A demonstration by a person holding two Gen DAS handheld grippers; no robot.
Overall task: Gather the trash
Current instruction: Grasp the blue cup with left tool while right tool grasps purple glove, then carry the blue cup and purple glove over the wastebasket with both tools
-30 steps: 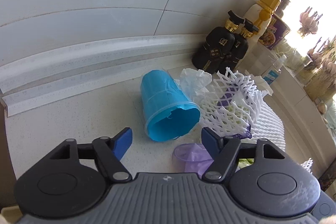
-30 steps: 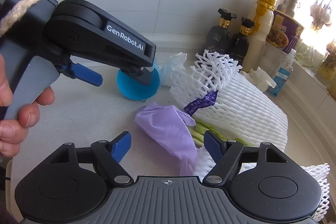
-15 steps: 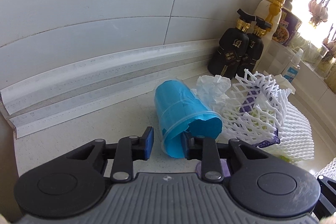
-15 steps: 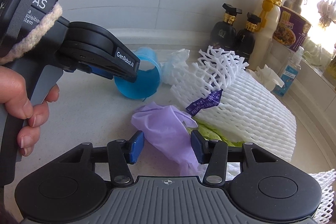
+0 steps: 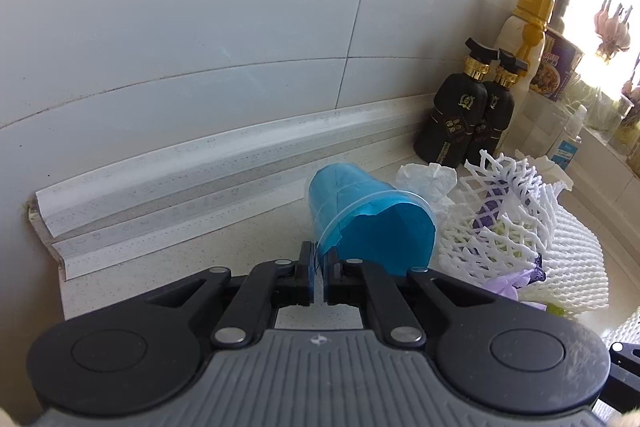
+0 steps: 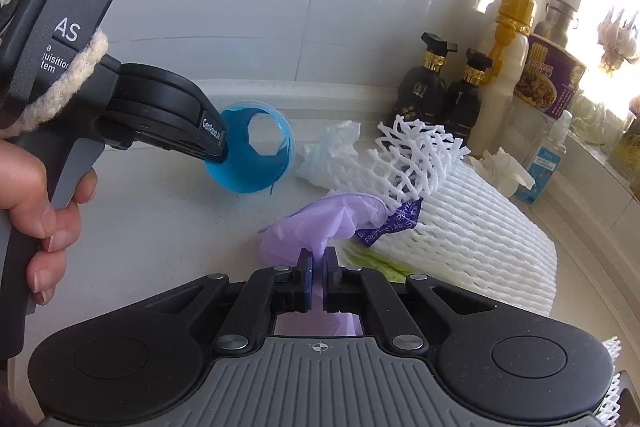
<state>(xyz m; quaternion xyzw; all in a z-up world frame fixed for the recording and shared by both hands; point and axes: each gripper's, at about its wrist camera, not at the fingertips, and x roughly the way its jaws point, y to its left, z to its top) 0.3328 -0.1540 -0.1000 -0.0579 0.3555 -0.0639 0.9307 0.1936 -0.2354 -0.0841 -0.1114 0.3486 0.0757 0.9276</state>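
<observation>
Trash is lying in a heap on the counter (image 5: 168,259) against the tiled wall (image 5: 200,27). Left to right: a blue cup (image 5: 360,211) is lying on its side, mouth toward the cameras, with the left gripper (image 5: 318,267) pinching its rim after closing its jaws within the last moment; a hand (image 6: 36,203) is squeezing that gripper's handle in the right wrist view. A crumpled tissue (image 5: 428,179) is sitting just behind the cup. A purple glove (image 6: 320,223) is lying in front of the foam net (image 6: 460,227), with the right gripper (image 6: 318,267) clamping a fold of it, its jaws also having just come together. Two dark bottles (image 6: 440,95) and a yellow-capped bottle (image 6: 508,67) are standing against the wall, beyond the net.
</observation>
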